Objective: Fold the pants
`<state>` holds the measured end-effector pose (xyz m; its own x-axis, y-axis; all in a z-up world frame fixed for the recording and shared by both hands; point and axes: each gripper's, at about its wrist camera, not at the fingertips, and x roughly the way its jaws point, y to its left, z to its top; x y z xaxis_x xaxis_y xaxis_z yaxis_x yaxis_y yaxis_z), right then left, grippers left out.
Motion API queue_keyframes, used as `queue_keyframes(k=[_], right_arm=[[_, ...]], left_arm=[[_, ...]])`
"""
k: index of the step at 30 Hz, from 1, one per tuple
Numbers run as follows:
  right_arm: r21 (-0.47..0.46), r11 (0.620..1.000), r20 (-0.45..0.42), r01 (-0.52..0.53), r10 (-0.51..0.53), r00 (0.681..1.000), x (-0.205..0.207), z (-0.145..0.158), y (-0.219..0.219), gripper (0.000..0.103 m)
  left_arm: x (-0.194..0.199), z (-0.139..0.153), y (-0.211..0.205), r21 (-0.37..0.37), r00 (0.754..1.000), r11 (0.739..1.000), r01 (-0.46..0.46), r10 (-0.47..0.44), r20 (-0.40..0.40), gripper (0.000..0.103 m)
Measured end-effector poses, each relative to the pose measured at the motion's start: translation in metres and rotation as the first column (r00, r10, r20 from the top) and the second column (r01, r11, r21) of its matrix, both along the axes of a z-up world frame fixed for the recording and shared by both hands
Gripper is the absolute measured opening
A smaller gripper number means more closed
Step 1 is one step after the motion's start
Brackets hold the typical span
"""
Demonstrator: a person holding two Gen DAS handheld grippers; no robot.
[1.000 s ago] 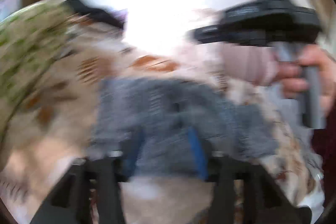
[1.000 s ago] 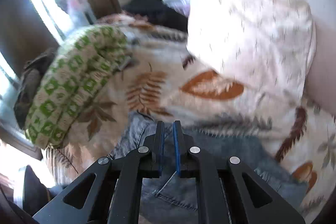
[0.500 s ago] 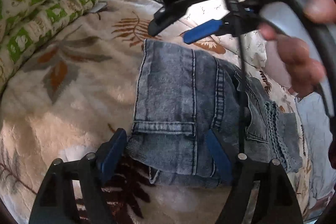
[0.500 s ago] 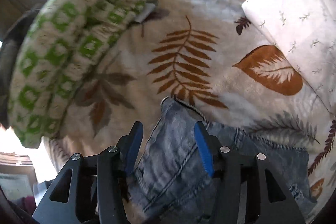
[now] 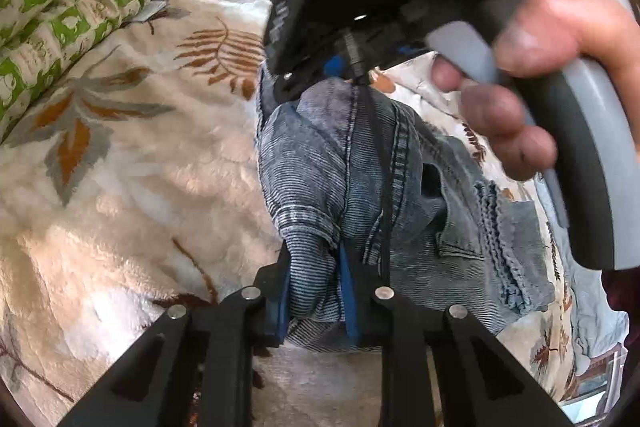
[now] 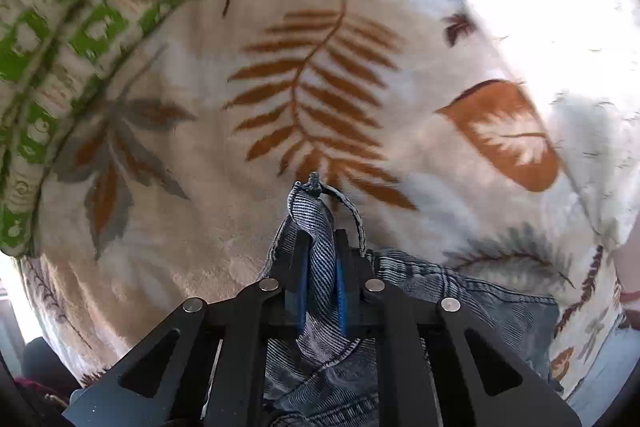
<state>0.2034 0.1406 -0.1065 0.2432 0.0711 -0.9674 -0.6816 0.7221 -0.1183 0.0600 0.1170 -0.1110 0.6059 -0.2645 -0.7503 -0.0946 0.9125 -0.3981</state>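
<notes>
- On the leaf-print blanket [image 5: 132, 187], the left gripper [image 5: 316, 291] was closing on the jeans [image 5: 332, 167].
- Right gripper [image 6: 320, 267] clenched a bunched denim corner.

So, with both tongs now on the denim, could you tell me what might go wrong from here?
1. The left tongs, still closing, pinch a thick bunch of the jeans; a layer could slip out on lifting.
2. The right tongs grip only a narrow corner, which might pull free.
3. Lifting could drag the fluffy leaf-print blanket and leave the fold crooked.
</notes>
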Motion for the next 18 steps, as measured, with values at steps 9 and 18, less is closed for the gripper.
queue_keyframes(k=[9,18], right_arm=[[0.191,0.980,0.113,0.053,-0.076,0.991,-0.020,0.069,-0.069,0.008],[0.361,0.914,0.163,0.182,-0.255,0.953,-0.026,0.101,-0.196,0.008]], left_arm=[[-0.005,0.031,-0.025,0.026,0.985,0.997,0.072,-0.076,0.158,0.022],[-0.016,0.071,-0.085,0.075,0.906,0.967,0.243,-0.253,0.339,0.024]])
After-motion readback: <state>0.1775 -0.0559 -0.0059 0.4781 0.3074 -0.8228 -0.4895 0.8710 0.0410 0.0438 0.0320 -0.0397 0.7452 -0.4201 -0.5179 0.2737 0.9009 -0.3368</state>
